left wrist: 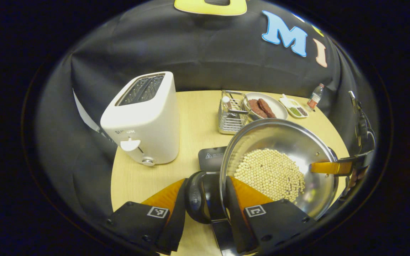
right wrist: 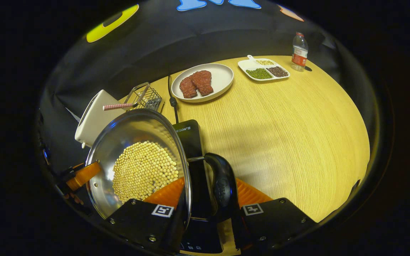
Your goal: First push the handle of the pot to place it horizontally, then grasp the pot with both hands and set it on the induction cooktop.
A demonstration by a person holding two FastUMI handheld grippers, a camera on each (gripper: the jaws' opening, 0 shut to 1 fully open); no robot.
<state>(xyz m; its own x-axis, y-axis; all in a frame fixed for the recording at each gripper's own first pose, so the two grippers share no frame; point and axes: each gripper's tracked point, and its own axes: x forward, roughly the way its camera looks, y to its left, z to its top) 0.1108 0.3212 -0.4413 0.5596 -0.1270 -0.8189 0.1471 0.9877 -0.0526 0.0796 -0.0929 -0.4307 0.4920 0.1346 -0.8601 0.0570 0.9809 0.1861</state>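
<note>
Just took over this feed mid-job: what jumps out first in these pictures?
The steel pot full of pale beans, held between both tongs above the black induction cooktop. The left tongs and right tongs each clamp a black side handle and the rim. A white toaster stands left of it in the left gripper view.

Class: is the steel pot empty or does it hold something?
Not empty: the pot holds a layer of pale round beans across its bottom.

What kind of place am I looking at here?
Likely a mock kitchen set up on a table inside a cloth-walled booth: a toaster, a plate of meat patties and a black induction cooktop share the wooden table with a steel pot of beans.
</note>
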